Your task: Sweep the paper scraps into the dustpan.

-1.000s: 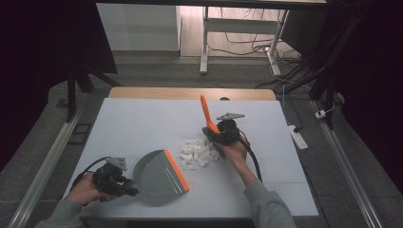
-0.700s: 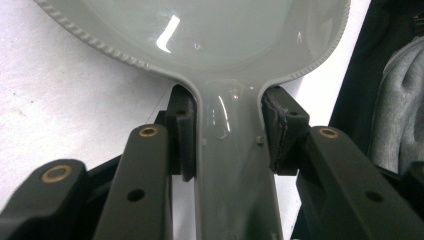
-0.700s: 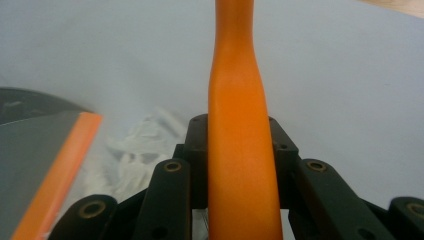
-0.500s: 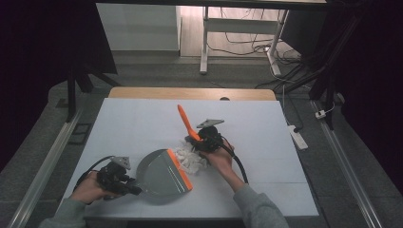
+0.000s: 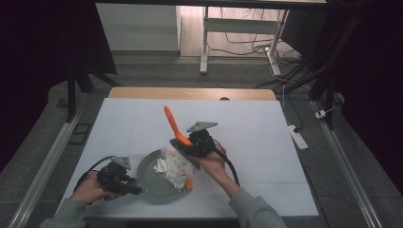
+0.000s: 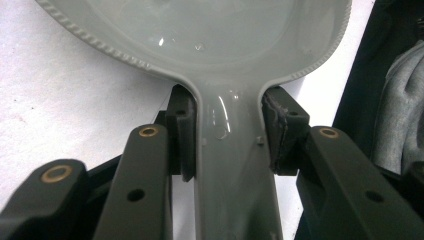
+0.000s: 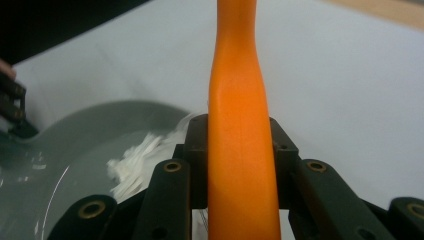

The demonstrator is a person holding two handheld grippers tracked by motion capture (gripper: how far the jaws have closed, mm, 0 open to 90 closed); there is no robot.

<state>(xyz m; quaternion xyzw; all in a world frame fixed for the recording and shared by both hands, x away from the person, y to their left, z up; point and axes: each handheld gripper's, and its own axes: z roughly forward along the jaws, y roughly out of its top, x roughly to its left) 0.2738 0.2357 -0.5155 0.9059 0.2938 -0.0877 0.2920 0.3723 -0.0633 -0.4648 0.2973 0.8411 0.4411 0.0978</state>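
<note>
A grey dustpan [image 5: 151, 189] with an orange lip lies on the white table near its front left. My left gripper [image 5: 133, 188] is shut on its handle [image 6: 232, 170], with the pads pressing both sides. White paper scraps [image 5: 172, 166] lie piled inside the pan, and they show beside the jaws in the right gripper view [image 7: 134, 159]. My right gripper [image 5: 191, 144] is shut on the orange handle of a brush [image 5: 171, 123], which slants up and to the left. The brush head sits at the pan's mouth, mostly hidden by the gripper. The orange handle [image 7: 240, 115] runs straight up between the jaws.
The white tabletop [image 5: 247, 118] has a wooden strip along its far edge. A white power strip [image 5: 297, 136] lies on the floor to the right. Metal rails run along both sides of the table, and desk legs with cables stand behind it.
My right gripper has swept the brush left and toward me, pushing the white scraps from the table into the dustpan. The left gripper and the pan have stayed put.
</note>
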